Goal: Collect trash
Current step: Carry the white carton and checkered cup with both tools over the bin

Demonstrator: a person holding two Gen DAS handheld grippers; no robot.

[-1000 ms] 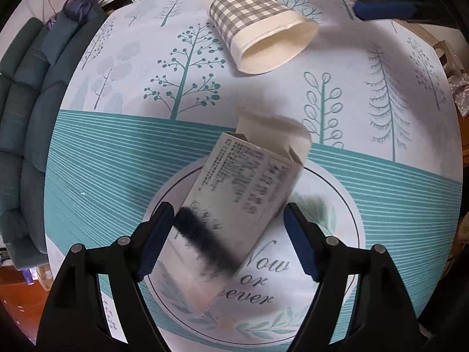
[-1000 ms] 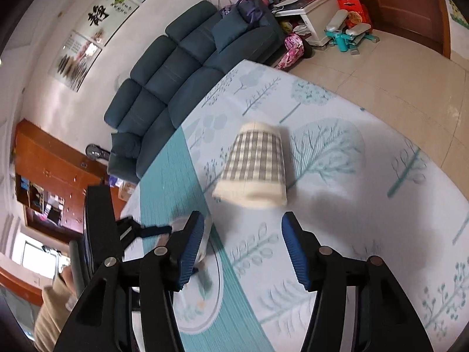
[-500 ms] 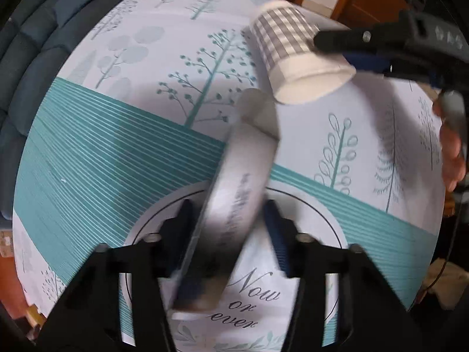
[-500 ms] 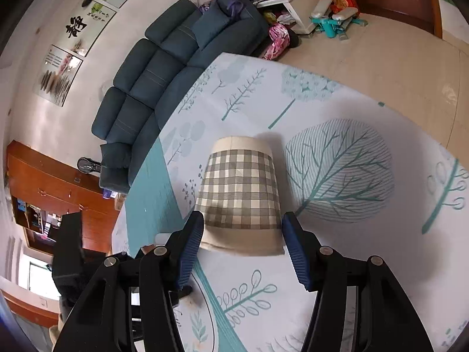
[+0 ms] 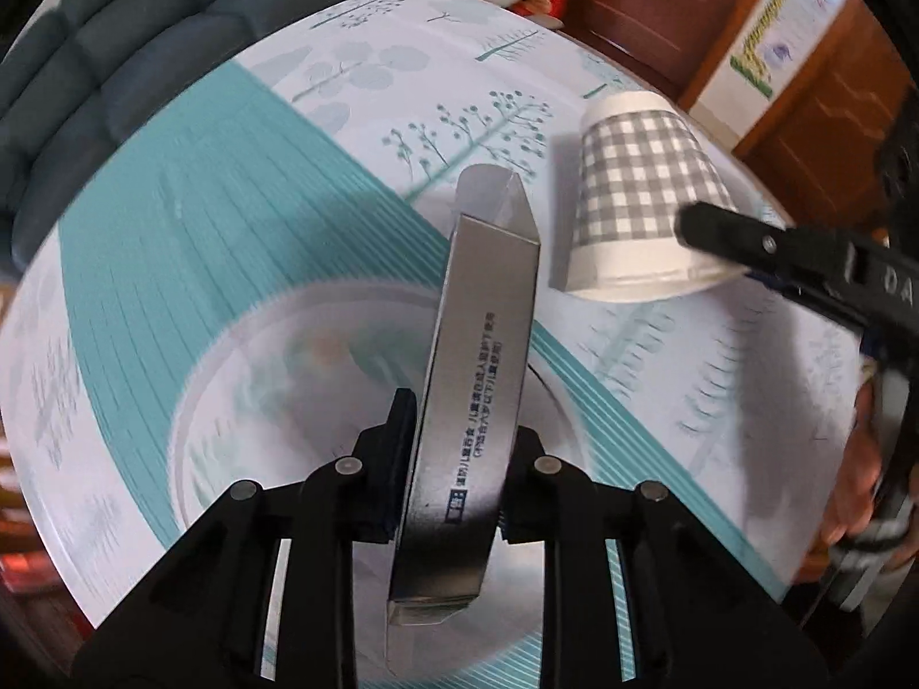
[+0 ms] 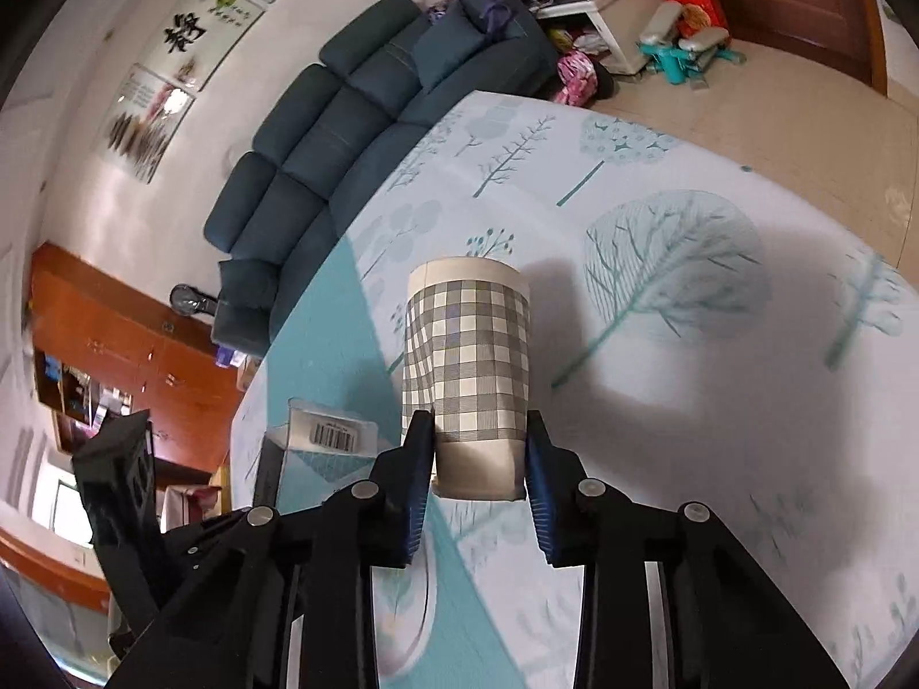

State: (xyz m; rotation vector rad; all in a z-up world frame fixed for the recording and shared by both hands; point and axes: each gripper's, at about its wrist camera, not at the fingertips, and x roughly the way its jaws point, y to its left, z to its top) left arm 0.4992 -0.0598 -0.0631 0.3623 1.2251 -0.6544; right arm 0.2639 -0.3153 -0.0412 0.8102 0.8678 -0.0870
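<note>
A tree-printed tablecloth [image 5: 172,264] covers the table, a dark sofa [image 6: 344,132] behind it. A second ago both claws gaped; their jaws have just been closing. The left gripper [image 5: 454,459] now pinches the silver carton [image 5: 482,379], turned edge-up between its pads. The right gripper [image 6: 479,471] squeezes the checked paper cup [image 6: 468,356] at its rim, the cup lying ahead of the fingers.
</note>
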